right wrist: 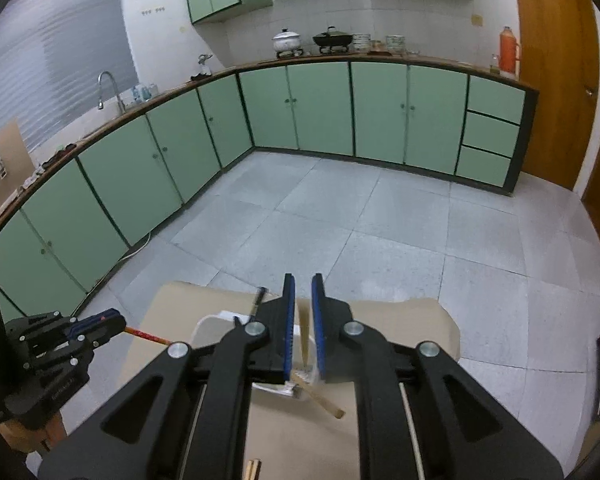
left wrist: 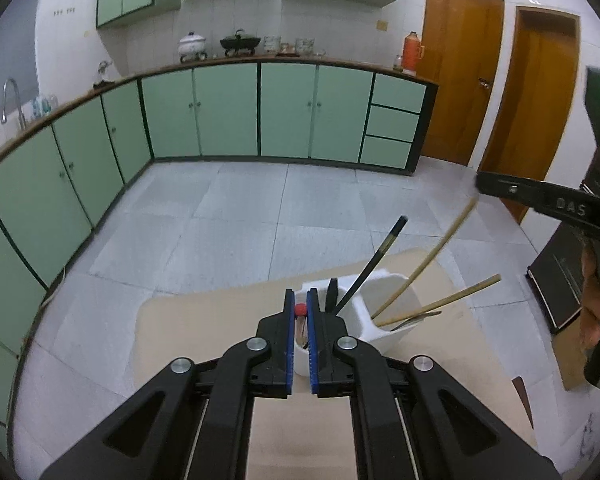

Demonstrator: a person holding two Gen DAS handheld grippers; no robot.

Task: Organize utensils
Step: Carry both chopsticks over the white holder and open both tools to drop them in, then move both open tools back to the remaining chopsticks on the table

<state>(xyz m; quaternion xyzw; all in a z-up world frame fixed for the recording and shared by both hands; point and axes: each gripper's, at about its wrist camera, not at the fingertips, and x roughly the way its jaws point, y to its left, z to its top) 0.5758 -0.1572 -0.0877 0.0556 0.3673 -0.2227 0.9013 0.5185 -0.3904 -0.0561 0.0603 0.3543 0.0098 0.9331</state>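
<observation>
At lower centre, the left hand-held gripper [left wrist: 299, 300] pinches a red-tipped chopstick [left wrist: 299, 310] over the white utensil holder [left wrist: 384, 312] on the desk [left wrist: 204, 332], aimed for dropping in. Upper right, the right hand-held gripper [right wrist: 303, 285], barely parted, has a bamboo chopstick [left wrist: 432, 256] slanting between its jaws into the holder.

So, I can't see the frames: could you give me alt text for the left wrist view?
The left tongs, shut on a red-tipped utensil, hang over a white utensil holder with chopsticks on a tan table. The right tongs reach in from the right, green kitchen cabinets behind.
</observation>
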